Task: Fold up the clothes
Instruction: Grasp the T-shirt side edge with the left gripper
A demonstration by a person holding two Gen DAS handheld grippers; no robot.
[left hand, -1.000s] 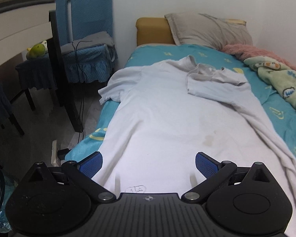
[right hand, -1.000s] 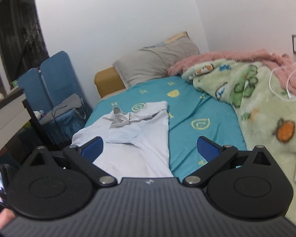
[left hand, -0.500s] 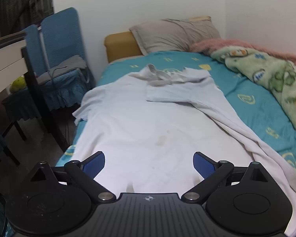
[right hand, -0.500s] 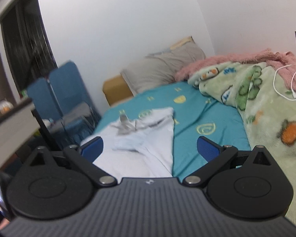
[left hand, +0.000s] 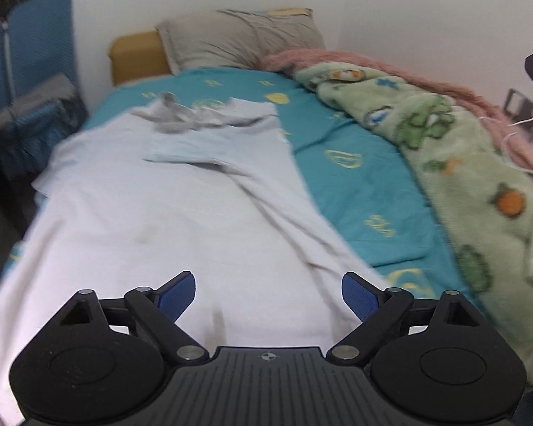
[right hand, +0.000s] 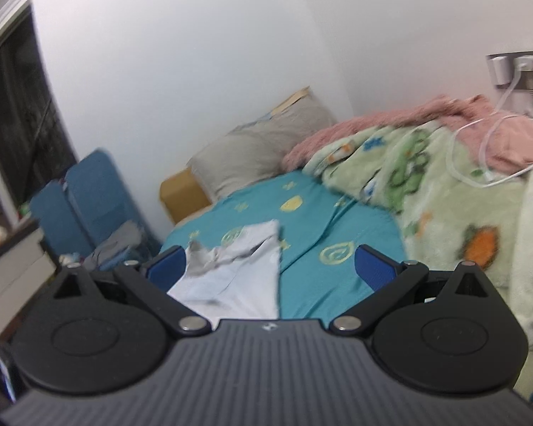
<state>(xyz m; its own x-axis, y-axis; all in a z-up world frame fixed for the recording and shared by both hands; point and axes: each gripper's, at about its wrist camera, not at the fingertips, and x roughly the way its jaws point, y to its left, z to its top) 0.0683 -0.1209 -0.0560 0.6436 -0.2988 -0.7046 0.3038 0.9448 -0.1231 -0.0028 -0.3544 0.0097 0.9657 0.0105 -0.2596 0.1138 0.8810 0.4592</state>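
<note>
A pale white polo shirt [left hand: 152, 206] lies spread on the teal bed sheet [left hand: 359, 184], collar at the far end, its right side and sleeve folded inward over the body. My left gripper [left hand: 268, 294] is open and empty, hovering above the shirt's near hem. My right gripper [right hand: 270, 266] is open and empty, held higher and apart from the bed; the shirt's [right hand: 238, 269] collar end shows between its fingers, further off.
A grey pillow [left hand: 238, 35] leans at the headboard. A green patterned blanket [left hand: 462, 177] and a pink one [right hand: 391, 127] lie along the right side by the wall. White charging cables [right hand: 479, 149] rest on them. Blue chairs [right hand: 85, 195] stand left of the bed.
Both views have swung to the right. The left gripper now looks further toward the shirt's right side, and the right gripper has tilted upward. Both stayed open; the shirt has not moved.
</note>
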